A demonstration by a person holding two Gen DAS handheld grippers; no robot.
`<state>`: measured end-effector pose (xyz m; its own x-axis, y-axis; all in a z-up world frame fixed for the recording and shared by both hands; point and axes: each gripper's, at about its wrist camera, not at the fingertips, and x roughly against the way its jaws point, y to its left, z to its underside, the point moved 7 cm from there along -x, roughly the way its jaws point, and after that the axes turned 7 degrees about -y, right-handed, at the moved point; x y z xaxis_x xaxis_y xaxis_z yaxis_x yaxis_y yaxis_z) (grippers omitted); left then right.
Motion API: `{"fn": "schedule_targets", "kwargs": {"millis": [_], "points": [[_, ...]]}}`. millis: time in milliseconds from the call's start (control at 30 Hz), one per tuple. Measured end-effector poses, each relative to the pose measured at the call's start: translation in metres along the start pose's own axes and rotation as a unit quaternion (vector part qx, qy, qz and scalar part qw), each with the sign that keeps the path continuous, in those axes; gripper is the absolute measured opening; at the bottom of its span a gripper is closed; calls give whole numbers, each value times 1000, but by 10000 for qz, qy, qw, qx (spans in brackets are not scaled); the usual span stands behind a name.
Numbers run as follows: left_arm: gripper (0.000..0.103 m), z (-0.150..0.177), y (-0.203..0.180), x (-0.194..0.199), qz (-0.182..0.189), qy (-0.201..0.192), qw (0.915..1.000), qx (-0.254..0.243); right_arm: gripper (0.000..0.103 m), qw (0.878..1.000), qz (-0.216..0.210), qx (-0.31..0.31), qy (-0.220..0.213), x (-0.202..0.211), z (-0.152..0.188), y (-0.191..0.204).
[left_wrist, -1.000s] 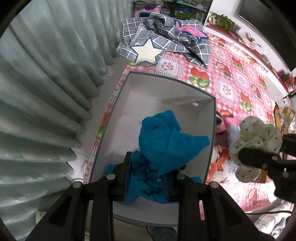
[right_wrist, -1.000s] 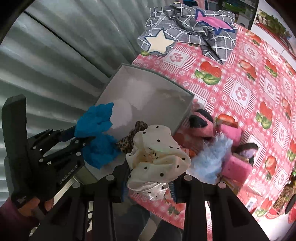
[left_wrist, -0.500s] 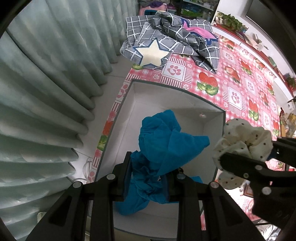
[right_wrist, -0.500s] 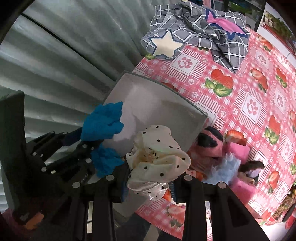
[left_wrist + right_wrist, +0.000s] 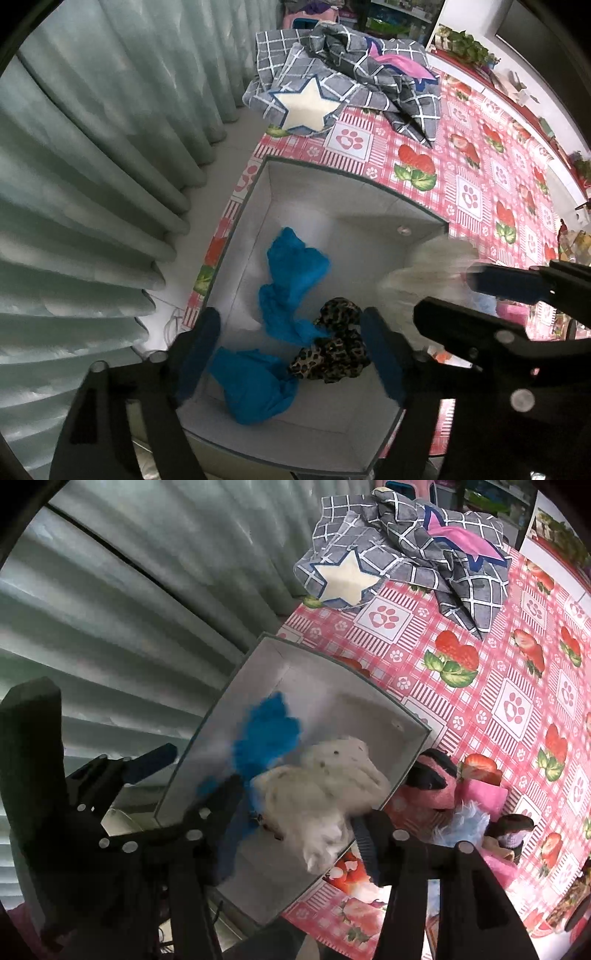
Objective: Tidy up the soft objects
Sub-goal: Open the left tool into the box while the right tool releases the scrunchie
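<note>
A white open box (image 5: 354, 192) stands at the table's corner. A blue cloth (image 5: 291, 280) and a leopard-print scrunchie (image 5: 332, 347) lie in it. My left gripper (image 5: 291, 354) is open and empty above the box. My right gripper (image 5: 299, 830) is open over the box (image 5: 347, 672); the white polka-dot scrunchie (image 5: 325, 779) is blurred between its jaws, falling free. That scrunchie shows as a white blur in the left wrist view (image 5: 424, 266), beside my right gripper (image 5: 476, 295). The blue cloth (image 5: 266, 731) shows blurred in the right wrist view.
A grey checked blanket with a star (image 5: 332, 92) lies at the table's far end on the pink strawberry tablecloth (image 5: 480, 173). Pink and pale-blue plush items (image 5: 461, 797) lie right of the box. Green curtains (image 5: 92, 166) hang at the left.
My left gripper opened and the blue cloth dropped into the box. My right gripper moved over the box and opened, releasing the polka-dot scrunchie.
</note>
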<state>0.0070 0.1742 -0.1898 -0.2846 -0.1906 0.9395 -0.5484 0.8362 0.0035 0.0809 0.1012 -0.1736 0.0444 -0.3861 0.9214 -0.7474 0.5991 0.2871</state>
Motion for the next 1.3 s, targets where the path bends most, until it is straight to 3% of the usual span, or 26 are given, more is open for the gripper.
{"fn": "schedule_targets", "kwargs": {"millis": [67, 133, 200, 233, 433, 767, 1033, 1300], "points": [[85, 0, -1, 3, 8, -23, 10000, 20, 57, 10000, -24, -33, -38, 2, 0, 0], [88, 1, -1, 3, 94, 19, 9999, 48, 95, 9999, 34, -50, -96, 5, -1, -1], [98, 4, -1, 2, 266, 1, 9996, 101, 101, 9998, 113, -50, -170, 9, -1, -3], [103, 5, -1, 1, 303, -54, 9995, 115, 101, 9998, 59, -74, -186, 10, -1, -3], [103, 8, -8, -6, 673, 45, 9976, 179, 102, 9996, 86, -194, -204, 15, 2, -10], [103, 10, -12, 4, 678, 97, 9976, 99, 102, 9992, -12, -378, -116, 30, 14, -18], [103, 16, -36, 15, 760, 101, 9968, -204, 102, 9963, -52, -839, -198, 57, 34, -51], [103, 14, -88, 20, 871, 122, 9932, -762, 102, 9864, -26, -1614, -307, 88, 63, -108]]}}
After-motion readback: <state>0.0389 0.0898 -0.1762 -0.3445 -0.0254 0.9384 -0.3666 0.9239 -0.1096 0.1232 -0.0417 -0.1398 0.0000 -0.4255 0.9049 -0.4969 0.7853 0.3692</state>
